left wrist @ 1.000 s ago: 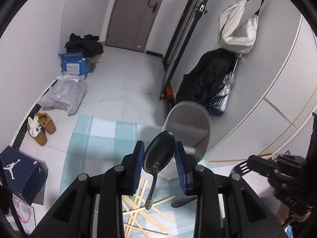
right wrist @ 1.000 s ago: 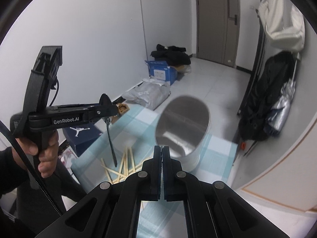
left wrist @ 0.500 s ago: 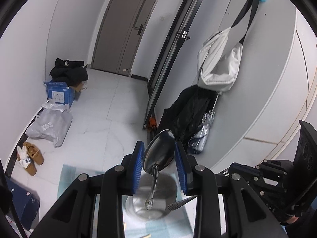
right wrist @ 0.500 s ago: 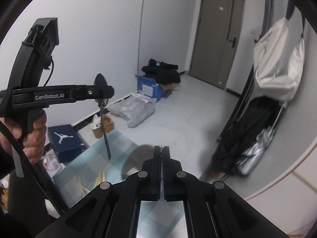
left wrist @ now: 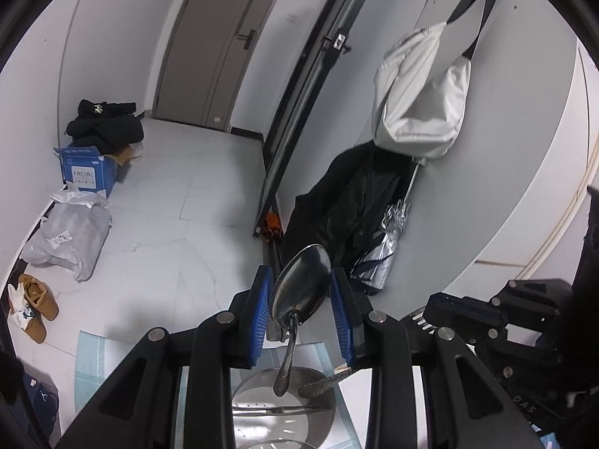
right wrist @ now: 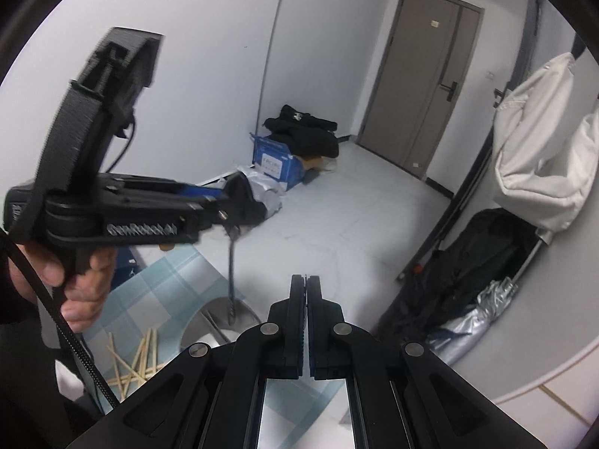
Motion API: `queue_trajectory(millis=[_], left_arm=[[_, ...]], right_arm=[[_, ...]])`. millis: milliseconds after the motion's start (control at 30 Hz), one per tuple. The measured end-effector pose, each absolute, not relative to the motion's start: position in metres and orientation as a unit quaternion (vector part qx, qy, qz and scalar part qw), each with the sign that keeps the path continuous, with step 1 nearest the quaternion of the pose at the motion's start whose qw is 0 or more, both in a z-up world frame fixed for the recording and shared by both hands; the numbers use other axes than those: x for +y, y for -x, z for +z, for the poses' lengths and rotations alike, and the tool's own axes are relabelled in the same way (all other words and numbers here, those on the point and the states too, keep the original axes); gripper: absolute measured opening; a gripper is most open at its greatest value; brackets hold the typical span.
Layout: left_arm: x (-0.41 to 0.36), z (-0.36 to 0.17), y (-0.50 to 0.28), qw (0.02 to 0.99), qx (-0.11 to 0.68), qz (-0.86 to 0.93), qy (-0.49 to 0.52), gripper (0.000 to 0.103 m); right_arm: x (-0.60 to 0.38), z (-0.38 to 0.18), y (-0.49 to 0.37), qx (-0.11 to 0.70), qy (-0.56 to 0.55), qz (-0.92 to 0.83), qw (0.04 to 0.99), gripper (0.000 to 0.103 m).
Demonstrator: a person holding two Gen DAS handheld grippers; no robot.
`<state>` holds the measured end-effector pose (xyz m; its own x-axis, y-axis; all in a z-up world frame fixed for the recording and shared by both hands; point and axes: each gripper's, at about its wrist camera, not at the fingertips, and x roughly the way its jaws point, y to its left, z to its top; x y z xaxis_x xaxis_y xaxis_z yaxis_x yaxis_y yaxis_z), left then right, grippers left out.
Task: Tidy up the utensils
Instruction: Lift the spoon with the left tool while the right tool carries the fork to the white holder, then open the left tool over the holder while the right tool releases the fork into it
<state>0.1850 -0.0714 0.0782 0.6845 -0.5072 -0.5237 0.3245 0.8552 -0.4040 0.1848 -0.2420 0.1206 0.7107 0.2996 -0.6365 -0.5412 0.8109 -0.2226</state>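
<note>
My left gripper (left wrist: 299, 299) is shut on a metal spoon (left wrist: 299, 292) by its bowl. The handle hangs down over a round steel container (left wrist: 284, 415) that holds other utensils. In the right wrist view the left gripper (right wrist: 232, 205) holds the spoon (right wrist: 231, 269) above the container (right wrist: 221, 321). My right gripper (right wrist: 306, 299) is shut; its jaws touch, and I cannot tell whether it holds anything. A second textured handle (left wrist: 325, 383) juts over the container's rim beside the right gripper's body (left wrist: 486, 321). Loose wooden chopsticks (right wrist: 138, 359) lie on the checked cloth (right wrist: 164, 284).
The table stands above a white tiled floor. On the floor are a blue box (left wrist: 84, 172), grey parcels (left wrist: 67, 235), shoes (left wrist: 35, 299) and a black coat with a silver umbrella (left wrist: 359, 232). A white bag (left wrist: 423, 112) hangs on the curved wall.
My left gripper has carried the spoon over the steel container, and the handle tip now hangs above its opening. The right gripper has lifted and tilted up, staying shut.
</note>
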Motion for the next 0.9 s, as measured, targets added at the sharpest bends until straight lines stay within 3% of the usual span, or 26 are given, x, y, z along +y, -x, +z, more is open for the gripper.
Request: queue_trajectory(millis=[533,733,767,833,900], left_arm=[[-0.077,0.055,-0.202,0.872,0.402,-0.259,0.105,0.027],[-0.051,0.060,-0.196,0.876,0.407,-0.216,0.140,0.038],[-0.045,0.062,-0.192,0.882,0.404,-0.200,0.138,0.044],[-0.035,0.066,-0.183,0.889,0.396,-0.182,0.139,0.058],[-0.026,0.068,-0.173,0.900,0.384,-0.155,0.140,0.071]], right_arm=[[-0.231,0.076,-0.197,0.342,0.193,0.270,0.879,0.002],[-0.236,0.071,-0.194,0.331,0.121,0.285,0.891,0.005],[-0.239,0.072,-0.191,0.323,0.101,0.284,0.897,0.008],[-0.245,0.072,-0.187,0.316,0.064,0.276,0.906,0.031],[-0.251,0.071,-0.180,0.305,0.036,0.274,0.911,0.033]])
